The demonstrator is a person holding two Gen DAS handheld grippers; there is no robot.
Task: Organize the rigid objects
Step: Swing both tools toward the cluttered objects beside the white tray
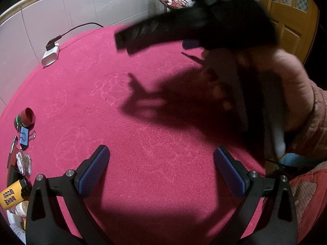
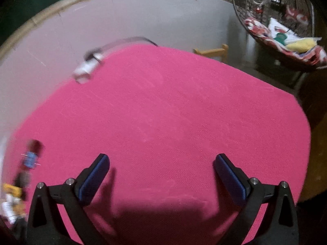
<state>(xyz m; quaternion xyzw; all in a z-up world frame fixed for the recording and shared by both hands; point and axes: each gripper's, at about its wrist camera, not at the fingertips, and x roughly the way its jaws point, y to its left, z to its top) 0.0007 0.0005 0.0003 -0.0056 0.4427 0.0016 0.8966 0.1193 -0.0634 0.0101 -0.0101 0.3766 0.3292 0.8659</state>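
My left gripper [image 1: 161, 159] is open and empty above the pink table mat [image 1: 143, 106]. My right gripper [image 2: 161, 163] is open and empty too, higher above the mat [image 2: 173, 112]; in the left wrist view it [image 1: 126, 40] passes blurred across the upper right, held by a hand [image 1: 286, 89]. A cluster of small objects lies at the mat's left edge: a red-capped jar [image 1: 25, 118], a blue binder clip [image 1: 24, 137], a pen [image 1: 12, 147], a cartoon keychain [image 1: 24, 162], a yellow bottle [image 1: 11, 195] and white bottles [image 1: 20, 209]. The cluster shows blurred in the right wrist view [image 2: 22, 173].
A white charger [image 1: 50, 54] with a black cable lies at the mat's far left by the white tiled wall [image 1: 61, 10]; it also shows in the right wrist view [image 2: 87, 66]. A hanging wicker chair [image 2: 282, 26], a wooden stool [image 2: 214, 52] and a wooden door [image 1: 292, 10] stand beyond the table.
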